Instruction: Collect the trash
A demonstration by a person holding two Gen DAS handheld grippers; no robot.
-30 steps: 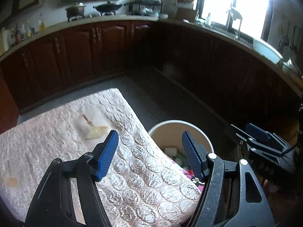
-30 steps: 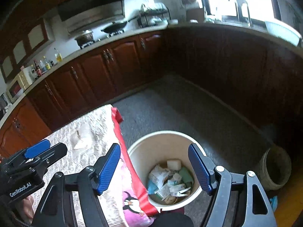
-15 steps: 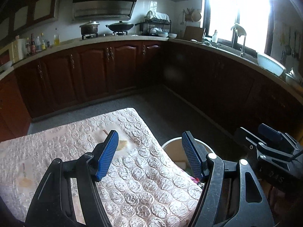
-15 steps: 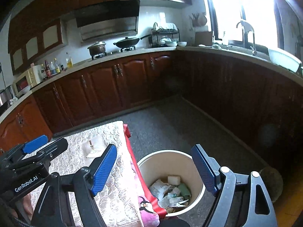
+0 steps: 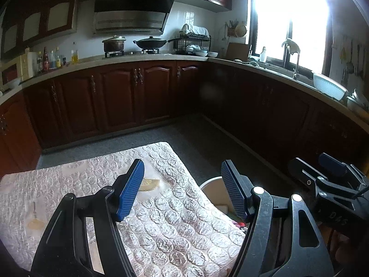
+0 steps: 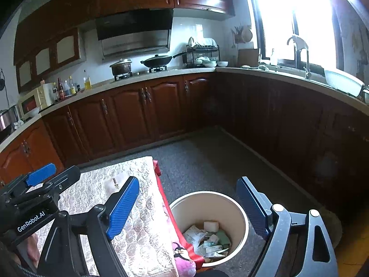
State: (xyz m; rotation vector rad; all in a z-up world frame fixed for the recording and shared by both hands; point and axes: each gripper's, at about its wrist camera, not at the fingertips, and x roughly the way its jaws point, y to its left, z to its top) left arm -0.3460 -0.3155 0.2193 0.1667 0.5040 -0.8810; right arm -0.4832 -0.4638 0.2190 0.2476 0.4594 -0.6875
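A kitchen with dark red wooden cabinets (image 5: 120, 97) running along two walls under a pale counter (image 6: 161, 71). A bright window (image 5: 299, 18) glows at the upper right.

The left gripper (image 5: 182, 187) is held above a low table covered with a quilted, shiny cloth (image 5: 173, 226). Its two blue-padded fingers (image 5: 130, 190) are spread wide apart and hold nothing. Just beyond them a small yellowish scrap (image 5: 148, 184) lies on the cloth, and a second scrap (image 5: 35, 224) lies near the left edge.

The right gripper (image 6: 186, 207) is held just to the right of the table, above a round cream-coloured bin (image 6: 242, 217) that stands on the grey floor (image 6: 207, 161) right beside the table's edge. Its fingers are also spread wide and empty. Inside the bin lies a heap of crumpled paper and wrappers (image 6: 207, 240), with a white block (image 6: 211, 225) on top. A red and pink cloth (image 6: 182, 251) hangs from the table edge, touching the bin's rim.

On the counter sit a lidded pot (image 6: 121, 67), a black wok (image 6: 158, 61), a dish rack (image 6: 203, 55) and several bottles (image 6: 69, 87).
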